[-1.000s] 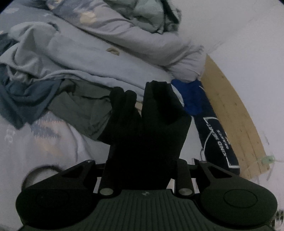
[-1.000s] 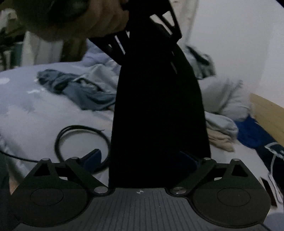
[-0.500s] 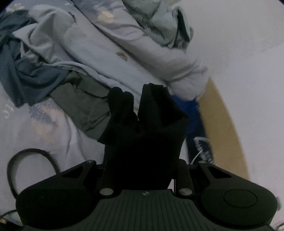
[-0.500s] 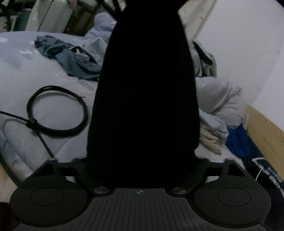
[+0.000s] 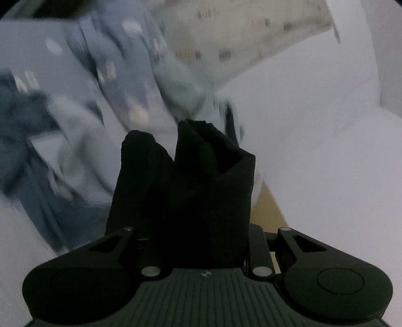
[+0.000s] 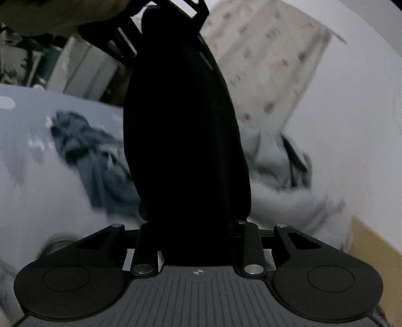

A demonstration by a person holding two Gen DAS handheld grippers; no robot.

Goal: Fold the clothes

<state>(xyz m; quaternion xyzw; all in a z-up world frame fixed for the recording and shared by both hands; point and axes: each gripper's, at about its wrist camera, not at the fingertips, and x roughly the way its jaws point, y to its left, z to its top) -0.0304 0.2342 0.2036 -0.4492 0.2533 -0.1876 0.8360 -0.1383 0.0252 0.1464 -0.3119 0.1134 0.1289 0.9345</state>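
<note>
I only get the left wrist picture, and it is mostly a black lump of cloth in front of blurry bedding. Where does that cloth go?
Observer: In the right wrist view the black garment runs as one stretched band from the right tongs up to the left tongs.
Operator: Who holds those upper tongs?
Observer: A bare hand grips them in the top left corner of that view.
Operator: And what lies beyond the bed?
Observer: Pale, cabinet-like furniture stands behind the far edge of the bed. It is too blurred to say more.
</note>
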